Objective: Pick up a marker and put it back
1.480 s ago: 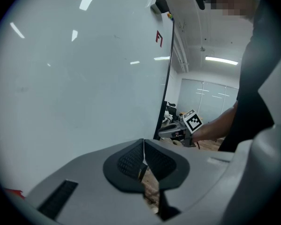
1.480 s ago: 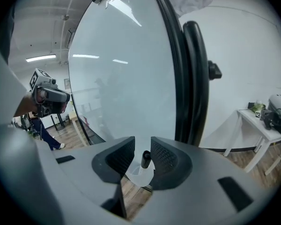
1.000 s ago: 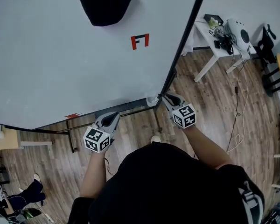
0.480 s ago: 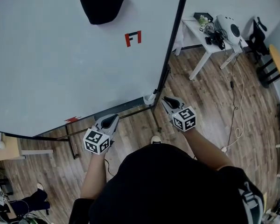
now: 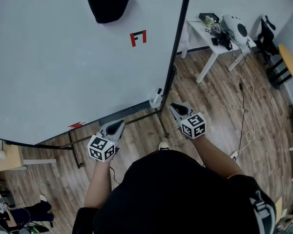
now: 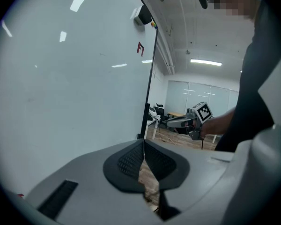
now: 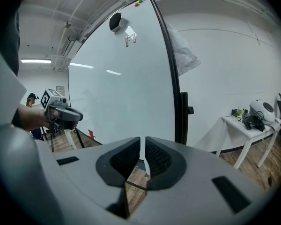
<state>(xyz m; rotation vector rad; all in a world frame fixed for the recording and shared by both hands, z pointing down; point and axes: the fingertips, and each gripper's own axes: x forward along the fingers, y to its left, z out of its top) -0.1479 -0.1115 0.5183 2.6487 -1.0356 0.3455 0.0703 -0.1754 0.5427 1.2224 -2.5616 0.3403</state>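
A big whiteboard (image 5: 63, 67) stands on the wooden floor (image 5: 219, 116). The left gripper (image 5: 118, 124) hovers below the board's bottom edge, its jaws pressed together on nothing. The right gripper (image 5: 175, 107) is just off the board's bottom right corner, its jaws closing to a narrow gap, seemingly with nothing between them. The marker (image 5: 156, 97) leans at that corner, near the right gripper but apart from it.

Whiteboard (image 5: 63, 72), left half of frame: smooth, glossy, mirrors ceiling lights. Its edge frame (image 5: 180, 38): dark, matt. Floor (image 5: 219, 106): wood-grain planks, low sheen. Table (image 5: 210, 38), upper right: white, smooth. Shirt (image 5: 176, 194): black matt cloth.
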